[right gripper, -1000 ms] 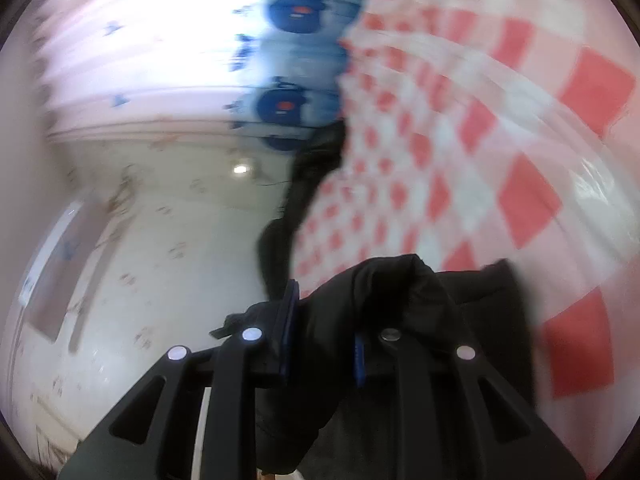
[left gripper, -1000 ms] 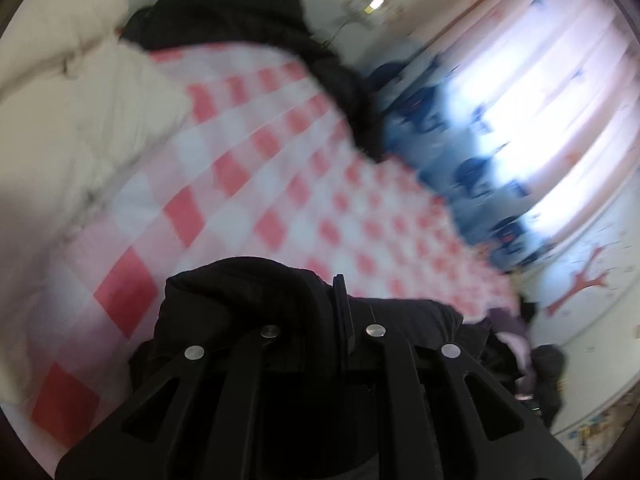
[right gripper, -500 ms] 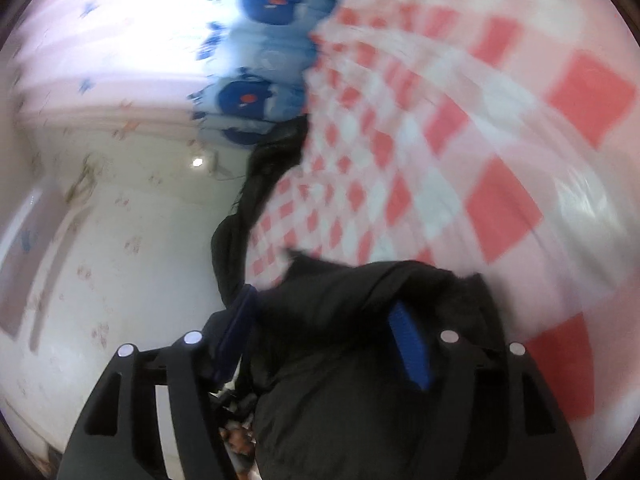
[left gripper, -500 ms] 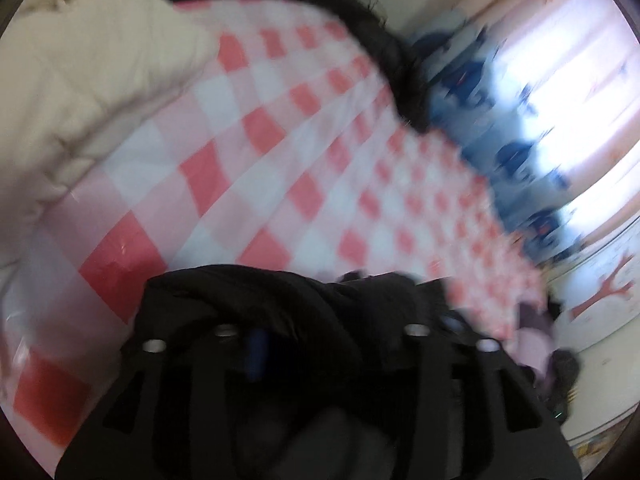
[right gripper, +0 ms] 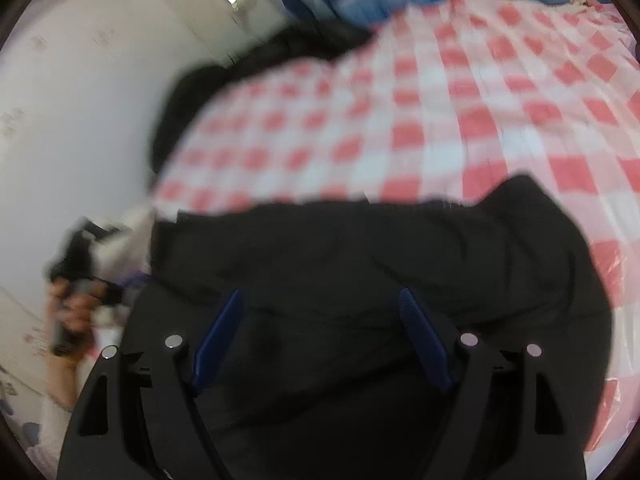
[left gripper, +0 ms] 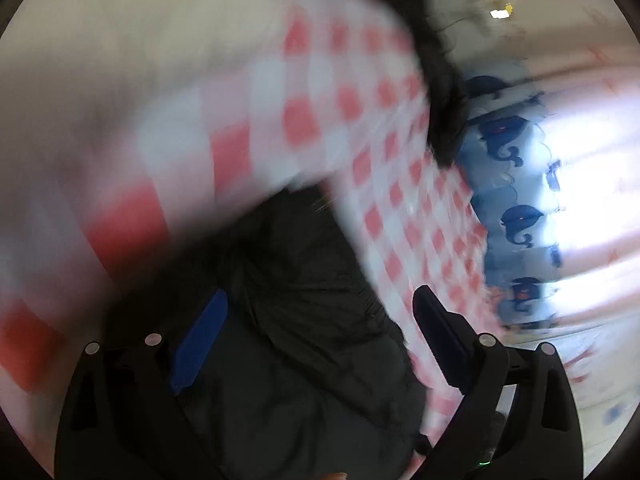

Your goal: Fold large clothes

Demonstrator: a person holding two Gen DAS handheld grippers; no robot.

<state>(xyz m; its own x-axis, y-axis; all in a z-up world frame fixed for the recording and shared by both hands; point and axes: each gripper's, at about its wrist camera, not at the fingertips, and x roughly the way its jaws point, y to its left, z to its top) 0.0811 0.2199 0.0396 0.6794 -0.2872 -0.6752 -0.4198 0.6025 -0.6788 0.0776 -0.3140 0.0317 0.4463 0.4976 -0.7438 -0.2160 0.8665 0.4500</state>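
Observation:
A black padded garment (left gripper: 304,320) lies on the red-and-white checked cover (left gripper: 312,120) of the bed. My left gripper (left gripper: 320,300) is open, its blue-padded fingers spread on either side of the garment just above it. In the right wrist view the same black garment (right gripper: 380,264) lies in a folded heap on the checked cover (right gripper: 440,120). My right gripper (right gripper: 320,300) is open too and hovers over the garment's near part. Both views are blurred by motion.
Another dark garment (left gripper: 436,80) lies at the far edge of the bed, also in the right wrist view (right gripper: 188,100). A cream duvet (left gripper: 100,60) lies on the left. Blue-patterned curtains (left gripper: 516,184) hang beyond. A person's hand with a device (right gripper: 76,312) is at the left.
Both grippers were shut on the black garment a second ago; they have opened and let it drop onto the bed. Both cameras have swung, and the views are blurred.

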